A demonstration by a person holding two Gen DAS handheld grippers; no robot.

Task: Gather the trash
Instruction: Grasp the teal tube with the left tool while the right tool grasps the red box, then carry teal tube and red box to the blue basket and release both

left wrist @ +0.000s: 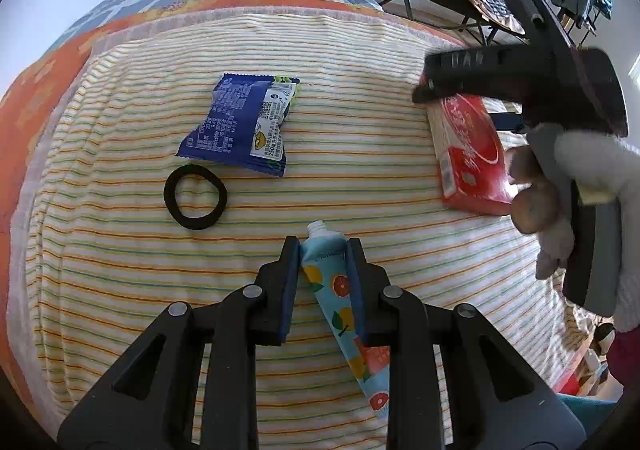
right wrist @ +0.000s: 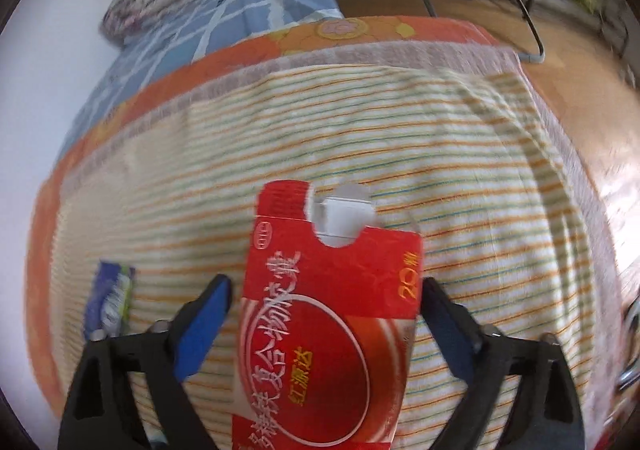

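Striped bedspread [left wrist: 360,153] bears a tube [left wrist: 340,290] pinched by left fingers [left wrist: 290,282]; right fingers [right wrist: 208,322], spread, seemingly straddle a red box [right wrist: 328,330].

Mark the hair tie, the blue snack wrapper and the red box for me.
black hair tie [left wrist: 195,197]: left wrist view, on the band's left side.
blue snack wrapper [left wrist: 236,121]: left wrist view, middle of its printed back.
red box [right wrist: 320,330]: right wrist view, centre of its top face.
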